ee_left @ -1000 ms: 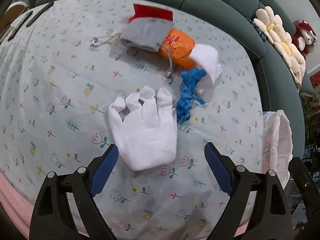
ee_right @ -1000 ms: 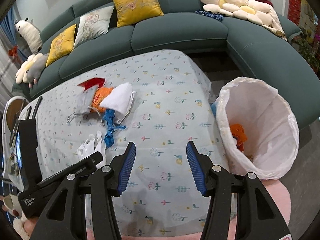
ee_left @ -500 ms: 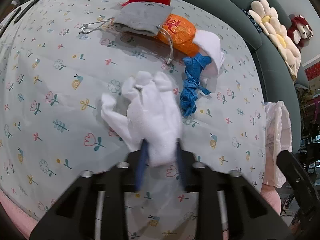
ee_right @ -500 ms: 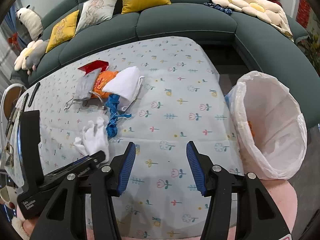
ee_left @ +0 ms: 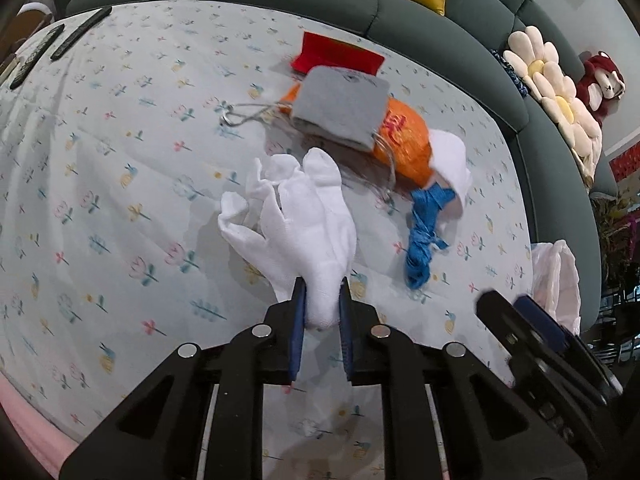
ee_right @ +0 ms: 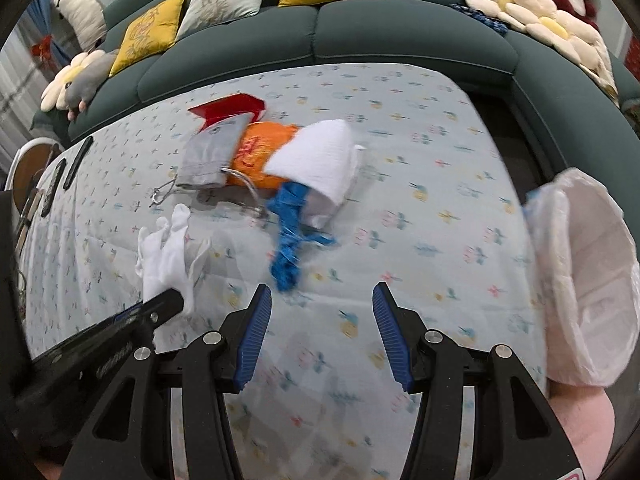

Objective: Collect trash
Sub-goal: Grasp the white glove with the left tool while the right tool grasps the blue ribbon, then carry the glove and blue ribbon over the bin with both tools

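Note:
My left gripper (ee_left: 321, 294) is shut on the cuff of a white glove (ee_left: 304, 224), lifted a little off the flowered tablecloth; the glove also shows in the right wrist view (ee_right: 166, 256). My right gripper (ee_right: 320, 304) is open and empty above the cloth, just short of a blue crumpled strip (ee_right: 290, 236). Behind lie a white cloth (ee_right: 320, 160), an orange bag (ee_right: 258, 152), a grey pouch (ee_right: 212, 156) with a wire hanger, and a red card (ee_right: 230, 108). A white-lined trash bin (ee_right: 584, 280) stands at the right, beside the table.
A dark green sofa (ee_right: 360, 28) with yellow and grey cushions curves around the table's far and right sides. Black remotes (ee_right: 68, 168) lie at the table's far left edge. A pink rug (ee_right: 584, 432) is under the bin.
My left gripper closed on the white glove and raised it off the cloth. My right gripper moved forward and left, toward the blue strip, staying open.

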`<state>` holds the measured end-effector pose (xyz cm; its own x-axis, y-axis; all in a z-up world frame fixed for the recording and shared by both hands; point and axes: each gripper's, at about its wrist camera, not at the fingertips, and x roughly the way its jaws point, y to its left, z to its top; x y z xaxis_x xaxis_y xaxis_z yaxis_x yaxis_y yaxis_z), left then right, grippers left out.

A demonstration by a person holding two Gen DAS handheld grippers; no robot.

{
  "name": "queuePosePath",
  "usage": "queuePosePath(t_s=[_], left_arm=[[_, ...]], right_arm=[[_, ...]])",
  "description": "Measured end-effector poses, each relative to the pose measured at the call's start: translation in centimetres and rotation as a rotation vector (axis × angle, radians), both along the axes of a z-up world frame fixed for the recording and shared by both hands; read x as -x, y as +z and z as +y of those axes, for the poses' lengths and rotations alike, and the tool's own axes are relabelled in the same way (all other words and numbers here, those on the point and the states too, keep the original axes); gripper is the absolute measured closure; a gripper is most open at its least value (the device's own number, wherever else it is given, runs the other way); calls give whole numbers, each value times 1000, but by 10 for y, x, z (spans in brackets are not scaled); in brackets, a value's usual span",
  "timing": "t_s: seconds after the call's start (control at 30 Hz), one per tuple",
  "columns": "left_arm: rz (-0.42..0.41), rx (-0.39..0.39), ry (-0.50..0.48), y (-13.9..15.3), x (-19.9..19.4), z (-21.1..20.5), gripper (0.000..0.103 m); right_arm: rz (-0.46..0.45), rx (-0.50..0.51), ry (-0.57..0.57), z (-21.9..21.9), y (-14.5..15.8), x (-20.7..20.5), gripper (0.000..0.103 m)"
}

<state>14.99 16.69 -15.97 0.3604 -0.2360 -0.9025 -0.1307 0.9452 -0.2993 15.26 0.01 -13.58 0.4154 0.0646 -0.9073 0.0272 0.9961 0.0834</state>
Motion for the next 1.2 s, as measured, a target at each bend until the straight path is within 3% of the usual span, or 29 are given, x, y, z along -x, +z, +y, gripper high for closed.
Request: queuePosePath(t_s=[0.5, 0.57, 0.7, 1.2], left_arm=[[41, -16, 11, -14, -22, 22, 88], [44, -18, 4, -16, -23, 21, 88], [46, -22, -10, -18, -24, 16, 88], [8, -49, -90, 3, -7, -30, 88]], right_arm=[[85, -8, -17, 29, -42, -58, 52], [99, -9, -11, 30, -49, -57, 58], [134, -18, 5, 31, -61, -54, 82], [122, -97, -16, -4, -42, 4, 87]])
